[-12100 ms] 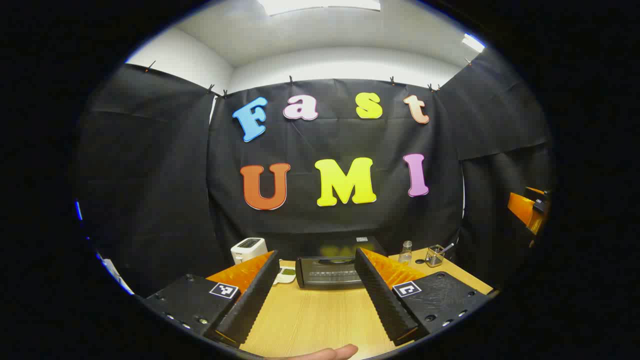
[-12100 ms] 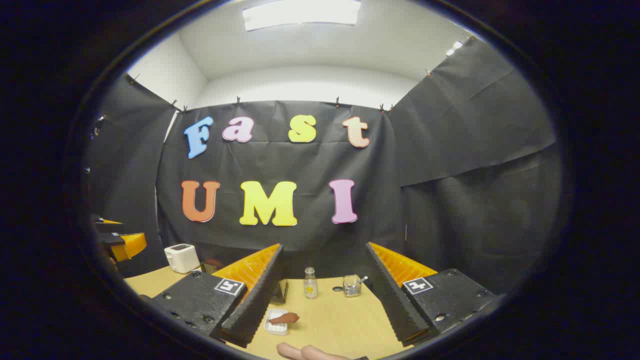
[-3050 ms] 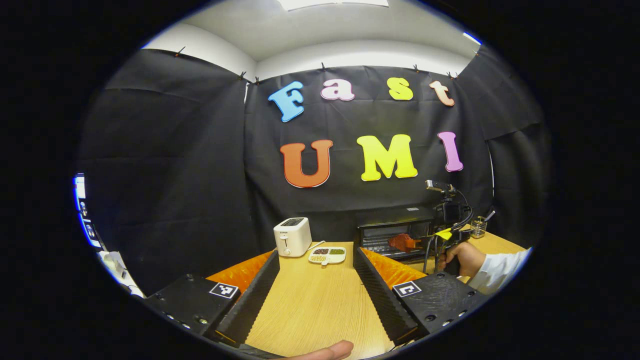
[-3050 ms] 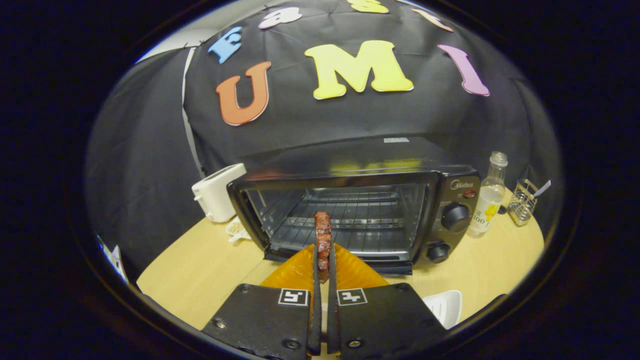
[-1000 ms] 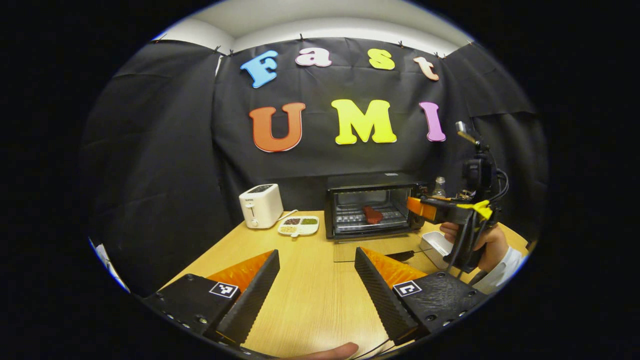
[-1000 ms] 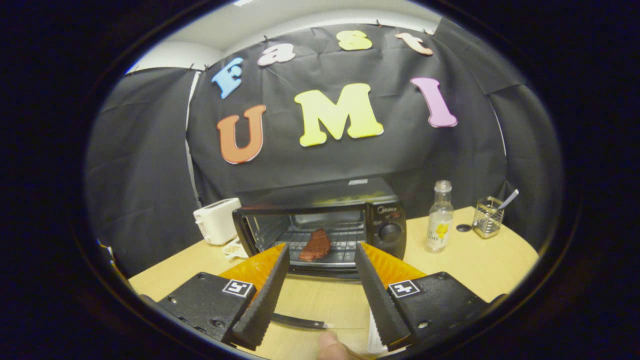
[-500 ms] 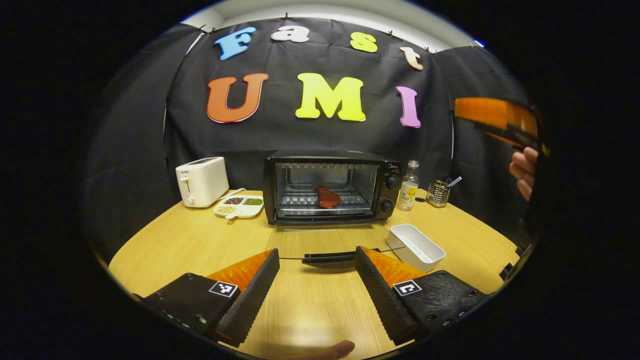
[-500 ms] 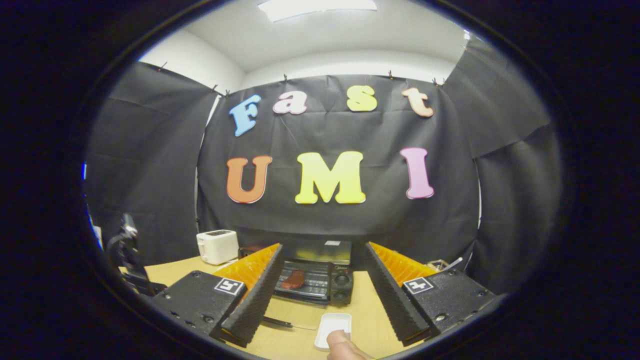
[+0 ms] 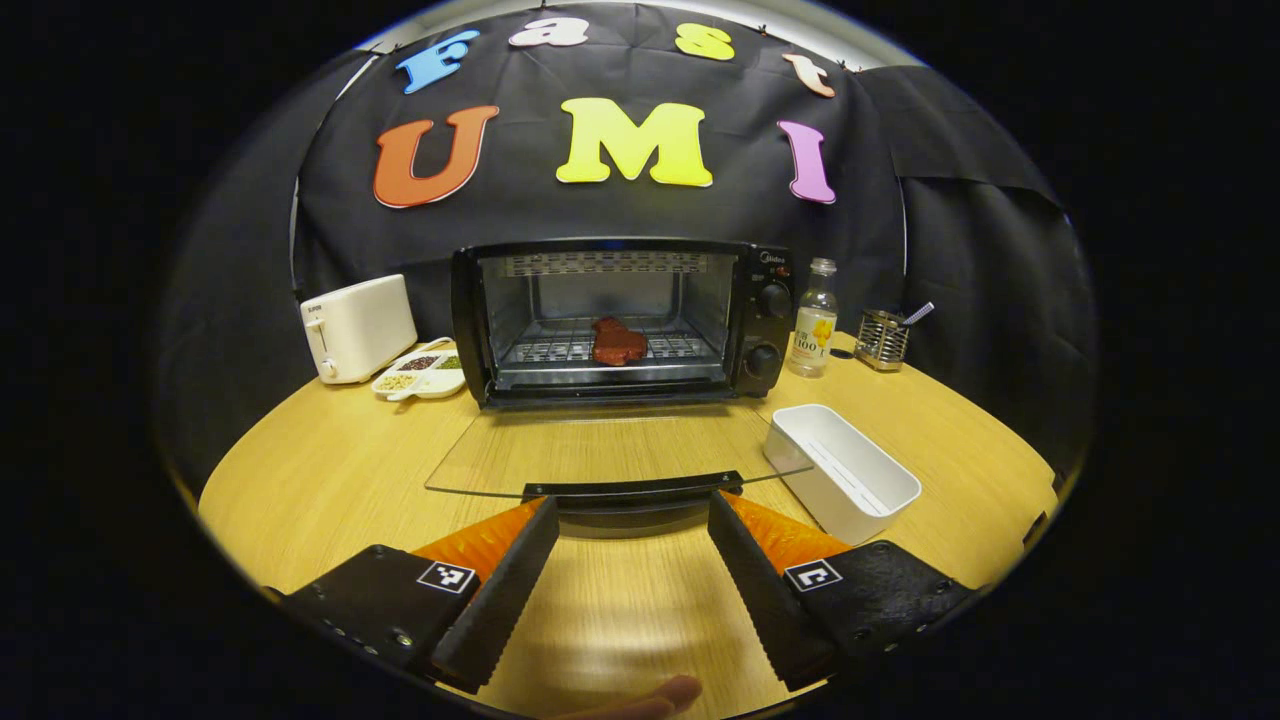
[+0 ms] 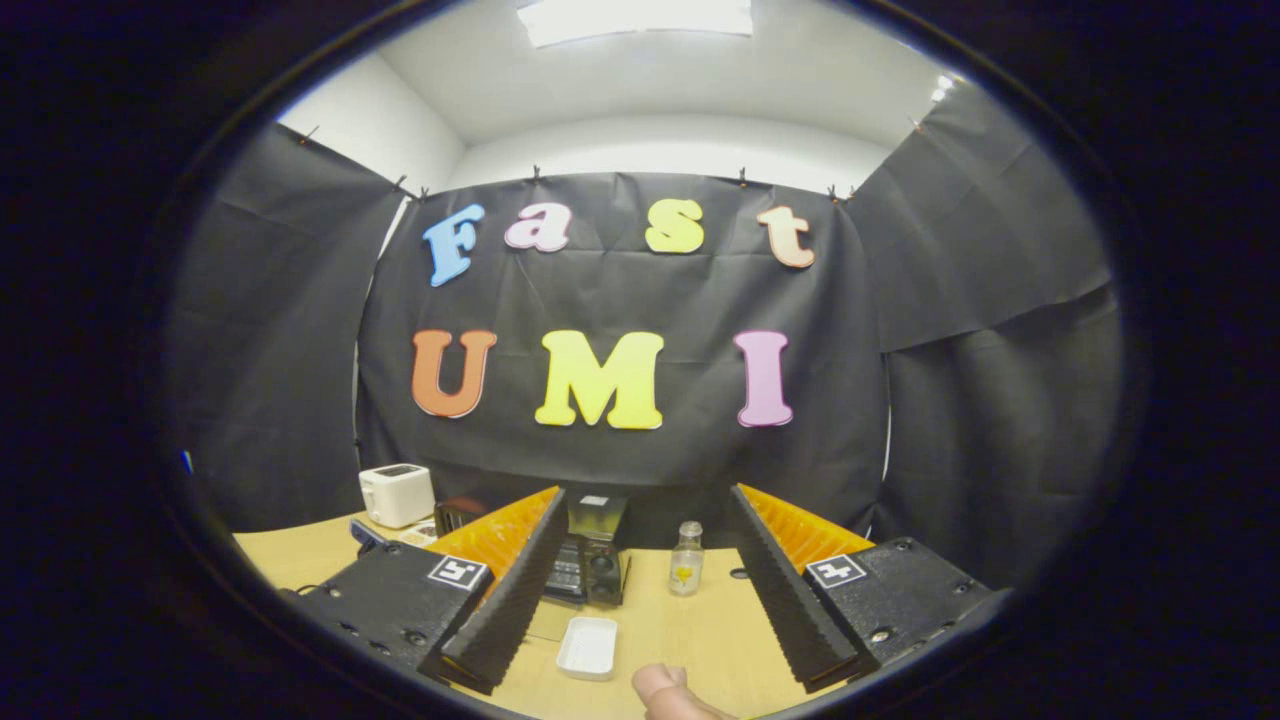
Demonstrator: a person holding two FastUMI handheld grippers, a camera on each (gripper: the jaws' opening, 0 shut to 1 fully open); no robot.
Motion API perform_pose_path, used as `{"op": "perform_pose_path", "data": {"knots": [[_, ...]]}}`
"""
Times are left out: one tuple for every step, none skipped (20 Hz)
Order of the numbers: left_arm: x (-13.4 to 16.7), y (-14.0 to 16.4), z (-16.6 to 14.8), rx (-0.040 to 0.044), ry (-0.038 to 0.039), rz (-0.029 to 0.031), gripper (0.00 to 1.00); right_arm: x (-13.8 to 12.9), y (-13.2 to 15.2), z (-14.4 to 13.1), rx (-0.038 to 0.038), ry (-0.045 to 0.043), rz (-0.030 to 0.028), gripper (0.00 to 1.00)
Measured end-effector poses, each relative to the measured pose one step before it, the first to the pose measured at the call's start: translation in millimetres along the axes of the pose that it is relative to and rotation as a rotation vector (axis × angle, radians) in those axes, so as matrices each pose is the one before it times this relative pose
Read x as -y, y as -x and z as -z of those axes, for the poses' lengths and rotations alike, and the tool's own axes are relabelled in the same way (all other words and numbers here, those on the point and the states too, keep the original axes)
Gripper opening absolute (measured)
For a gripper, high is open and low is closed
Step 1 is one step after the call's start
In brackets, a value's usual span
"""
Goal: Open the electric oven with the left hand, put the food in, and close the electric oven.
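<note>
Left hand-held gripper (image 9: 628, 520) has neared the Midea-branded oven's (image 9: 620, 318) open door (image 9: 610, 455).

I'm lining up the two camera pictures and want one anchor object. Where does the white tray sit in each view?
Left gripper view: white tray right of centre, beside the oven's open glass door.
Right gripper view: white tray low centre, between the fingers.
Shared landmark: the clear bottle standing right of the oven.

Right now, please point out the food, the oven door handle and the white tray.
food (image 9: 619, 342), left gripper view, middle of the piece on the rack
oven door handle (image 9: 632, 489), left gripper view, middle of the bar
white tray (image 9: 868, 503), left gripper view, near rim
</note>
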State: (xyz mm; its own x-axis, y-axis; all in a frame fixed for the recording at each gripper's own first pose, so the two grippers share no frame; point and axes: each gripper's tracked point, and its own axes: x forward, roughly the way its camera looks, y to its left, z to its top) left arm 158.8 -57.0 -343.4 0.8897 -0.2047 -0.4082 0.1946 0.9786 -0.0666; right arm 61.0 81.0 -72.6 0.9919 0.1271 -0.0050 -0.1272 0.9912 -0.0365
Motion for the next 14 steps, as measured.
{"op": "perform_pose_path", "data": {"knots": [[1.12, -4.56, 3.02, -0.0186, 0.00767, -0.00457, 0.97, 11.42, 3.05, -4.41, 0.00642, 0.00369, 0.01683, 1.0], [1.74, -4.19, 4.23, -0.01741, 0.00414, -0.00192, 0.97, 7.2, 1.81, -4.75, 0.01373, 0.00587, 0.01129, 1.0], [-0.04, -4.5, 0.65, -0.00987, 0.00175, -0.00665, 0.96, 5.31, 1.8, -0.76, 0.008, 0.01642, 0.00692, 1.0], [-1.21, -3.6, 1.27, -0.00367, 0.00177, -0.00526, 0.96, 3.3, 1.85, 2.8, 0.0046, 0.02743, 0.00528, 1.0], [1.21, -3.07, 3.02, -0.01501, 0.00444, -0.00213, 0.96, 1.28, 2.7, 3.09, 0.00005, 0.03281, -0.00073, 1.0], [-0.95, -0.07, 2.47, -0.01909, 0.00067, -0.01015, 0.96, 0.35, 1.71, 2.55, -0.00058, 0.0169, -0.01156, 0.96], [-0.29, -4.76, 4.73, -0.02929, -0.00056, -0.0071, 0.97, -1.1, 2.35, 0.51, 0.00163, -0.00231, -0.01766, 0.97], [-1.61, -1.09, 1.6, -0.01733, -0.00888, -0.00614, 0.96, -0.18, -0.71, -3.2, 0.00488, -0.0208, -0.01047, 0.98], [-1.56, -1.89, -0.91, -0.00311, -0.00839, -0.01043, 0.96, -0.06, 1.07, 1.4, -0.00405, -0.01241, -0.00999, 1.0], [-1.39, -0.91, -1.33, -0.00204, -0.00367, -0.01006, 0.96, 2.91, -4.68, 4.41, -0.00263, -0.00329, 0.00071, 1.0], [-0.5, -0.84, 1.12, -0.00831, -0.00499, -0.00814, 0.96, 3.33, -2.24, 1.49, -0.0017, -0.00255, 0.00381, 1.0], [0.08, 0.41, 0.26, -0.00424, -0.00392, -0.00221, 0.96, 2.25, -2.81, 0.31, 0.00002, -0.00609, 0.00189, 1.0], [0.07, -0.33, -0.66, -0.00145, 0.00395, 0.00075, 0.96, 1.77, -2.09, 2.19, -0.00594, -0.00247, 0.00235, 1.0], [0.56, -0.32, 0.24, -0.00554, 0.00603, 0.00218, 0.96, 2.47, -3.19, 6.74, -0.01003, 0.00344, 0.00615, 1.0]]}}
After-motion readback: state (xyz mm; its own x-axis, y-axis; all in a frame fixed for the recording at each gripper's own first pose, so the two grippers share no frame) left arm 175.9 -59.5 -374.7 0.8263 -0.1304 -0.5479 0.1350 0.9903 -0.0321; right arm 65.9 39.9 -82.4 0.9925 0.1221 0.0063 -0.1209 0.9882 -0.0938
